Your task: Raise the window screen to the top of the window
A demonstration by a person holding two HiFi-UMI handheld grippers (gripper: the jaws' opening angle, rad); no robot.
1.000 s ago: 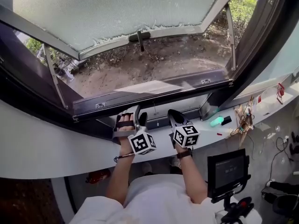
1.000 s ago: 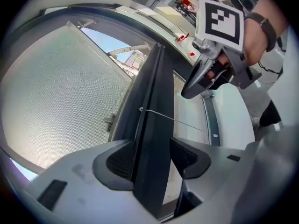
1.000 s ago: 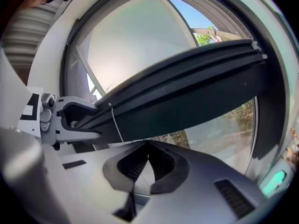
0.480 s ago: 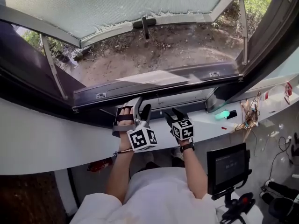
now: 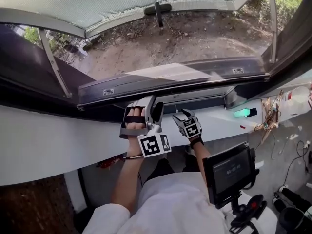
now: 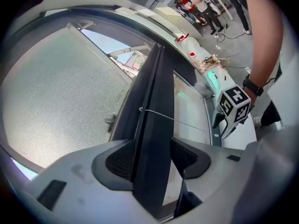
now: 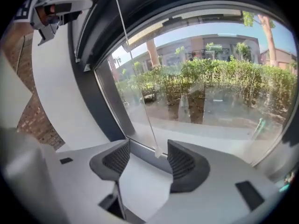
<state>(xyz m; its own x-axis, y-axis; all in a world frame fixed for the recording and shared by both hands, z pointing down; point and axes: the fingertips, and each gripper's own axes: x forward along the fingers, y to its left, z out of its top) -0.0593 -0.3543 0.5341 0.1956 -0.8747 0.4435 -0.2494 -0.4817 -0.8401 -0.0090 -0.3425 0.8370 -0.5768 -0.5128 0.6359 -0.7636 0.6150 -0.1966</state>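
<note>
Fingers of left gripper are closed on window screen's dark bar, which is laid lengthwise low along the sill; jaws of right gripper, held lower, have just been opened wide, a thin cord left untouched between them.

— Where can you pass?
— Leftward, over the bare stretch of curved white sill. On your right, the black monitor on its stand crowds you.
— And ahead?
— The dark metal window frame rail bars the way; a thin white pull cord hangs down before the glass, close to it.
</note>
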